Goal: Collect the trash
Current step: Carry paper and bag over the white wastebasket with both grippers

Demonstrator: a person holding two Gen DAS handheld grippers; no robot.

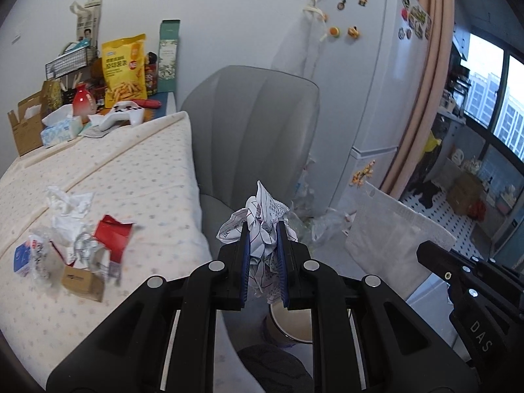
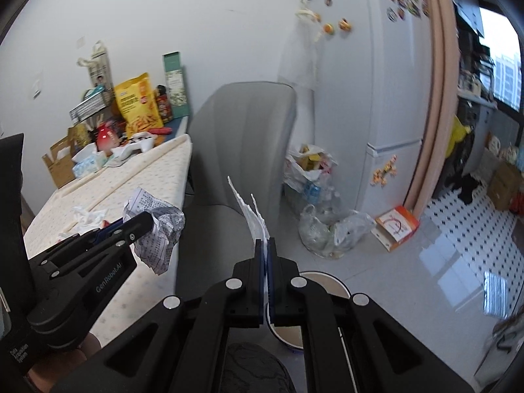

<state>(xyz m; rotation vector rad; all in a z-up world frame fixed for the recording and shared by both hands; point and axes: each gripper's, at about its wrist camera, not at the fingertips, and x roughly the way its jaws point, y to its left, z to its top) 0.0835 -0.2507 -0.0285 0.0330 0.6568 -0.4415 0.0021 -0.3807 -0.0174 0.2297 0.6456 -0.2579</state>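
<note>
My left gripper [image 1: 264,229] is shut on a crumpled printed paper [image 1: 258,209], held past the table's right edge in front of the grey chair. The right wrist view shows the same left gripper [image 2: 144,221] and paper [image 2: 157,235] at the left. My right gripper [image 2: 265,242] is shut on a thin white sheet [image 2: 249,213], seen edge-on. In the left wrist view the right gripper [image 1: 422,250] and the sheet [image 1: 393,229] show flat at the right. A round bin [image 2: 330,276] with a cream inside [image 1: 291,322] stands on the floor below both grippers. More trash [image 1: 75,245] lies on the clothed table [image 1: 131,170]: white tissue, a red wrapper, a small cardboard box.
A grey chair [image 1: 255,124] stands beside the table, with a white fridge [image 1: 370,82] behind it. Plastic bags of rubbish [image 2: 327,229] and an orange box [image 2: 398,226] lie on the floor. A snack bag [image 1: 124,68], tissue box [image 1: 60,129] and other items crowd the table's far end.
</note>
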